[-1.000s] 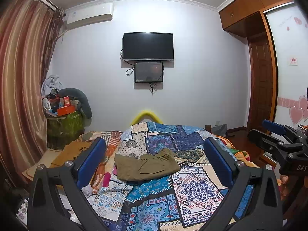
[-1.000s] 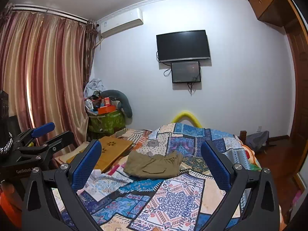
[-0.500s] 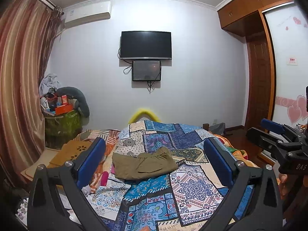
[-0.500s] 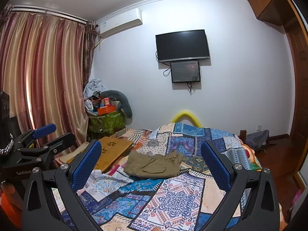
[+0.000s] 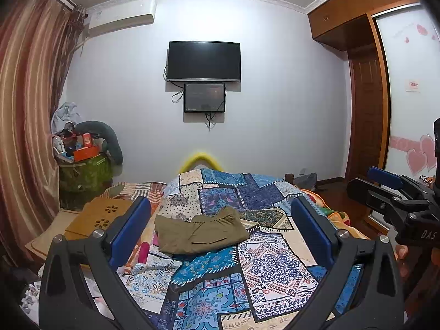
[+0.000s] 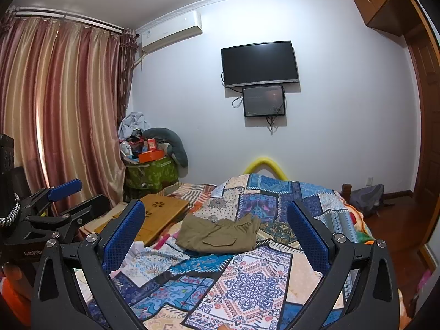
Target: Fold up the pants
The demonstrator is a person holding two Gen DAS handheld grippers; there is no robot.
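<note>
Olive-green pants (image 5: 199, 232) lie folded into a compact stack on the patchwork bedspread (image 5: 275, 264), near the middle of the bed; they also show in the right wrist view (image 6: 220, 235). My left gripper (image 5: 221, 214) is open and empty, held back from and above the pants. My right gripper (image 6: 216, 214) is open and empty, also held back from the pants. Each gripper shows at the edge of the other's view: the right one (image 5: 390, 192) and the left one (image 6: 64, 200).
A wooden lap tray (image 6: 156, 211) lies on the bed's left side. A green bin piled with clutter (image 6: 150, 170) stands by the curtain (image 6: 55, 115). A TV (image 5: 204, 62) hangs on the far wall. A wardrobe and door (image 5: 365, 110) stand to the right.
Both grippers stay open and away from the pants. The left view has drifted slightly; the pants have not moved.
</note>
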